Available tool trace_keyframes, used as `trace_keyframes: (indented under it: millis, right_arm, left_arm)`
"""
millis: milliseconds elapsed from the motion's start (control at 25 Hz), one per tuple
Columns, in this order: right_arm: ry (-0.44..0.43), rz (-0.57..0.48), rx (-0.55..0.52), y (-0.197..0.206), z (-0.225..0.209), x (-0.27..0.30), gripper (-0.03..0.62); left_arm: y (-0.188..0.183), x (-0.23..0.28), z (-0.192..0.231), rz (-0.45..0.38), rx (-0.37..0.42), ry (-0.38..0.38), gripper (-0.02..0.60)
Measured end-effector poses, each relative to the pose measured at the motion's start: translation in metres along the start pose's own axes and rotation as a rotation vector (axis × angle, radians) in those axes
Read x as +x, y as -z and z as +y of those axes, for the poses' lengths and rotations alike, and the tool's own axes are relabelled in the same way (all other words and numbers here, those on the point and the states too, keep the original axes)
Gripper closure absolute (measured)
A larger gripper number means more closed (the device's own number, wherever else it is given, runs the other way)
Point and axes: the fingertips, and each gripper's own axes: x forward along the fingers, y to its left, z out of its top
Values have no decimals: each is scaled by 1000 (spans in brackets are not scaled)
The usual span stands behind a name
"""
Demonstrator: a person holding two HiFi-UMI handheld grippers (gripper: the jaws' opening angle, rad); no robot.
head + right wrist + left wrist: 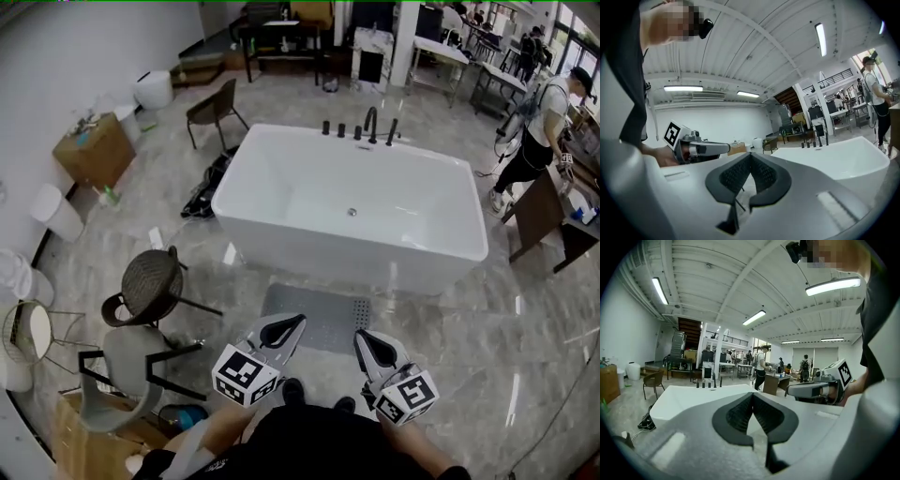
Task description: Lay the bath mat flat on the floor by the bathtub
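Both grippers shut and empty, mat down by the tub
The left gripper and right gripper have their jaws pressed together, holding nothing. The thin grey bath mat, a rectangle with little dots at one corner, lies flat just beside the smooth white bathtub. The floor looks shiny and slippery, so a kick could slide or bunch the mat

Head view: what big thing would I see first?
A big white rectangular bathtub fills the middle of the shiny grey floor. A grey bath mat lies flat on the floor just in front of it. At the bottom, the left gripper and right gripper are both shut and empty.
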Motion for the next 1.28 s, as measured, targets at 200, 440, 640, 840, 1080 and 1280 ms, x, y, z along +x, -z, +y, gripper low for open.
trace_keyframes:
  millis: [200, 440, 640, 840, 1080, 1280]
  right_arm:
    - [-21, -20, -97, -20, -14, -52, 594]
    - [-35, -36, -149, -46, -52, -101, 594]
    - [-7, -74, -165, -65, -62, -112, 594]
    - [-2, -102, -85, -74, -62, -117, 594]
    - [17, -106, -117, -77, -49, -116, 594]
    - [29, -93, -100, -72, -35, -108, 594]
  left_arm:
    - [-23, 11, -41, -30, 49, -18, 577]
    - [-49, 19, -58, -64, 83, -115, 577]
    - [-59, 7, -60, -64, 87, -155, 577]
    - [-49, 2, -63, -39, 68, -141, 577]
    - [-48, 6, -76, -41, 84, -84, 577]
    - [-51, -2, -78, -75, 60, -53, 577]
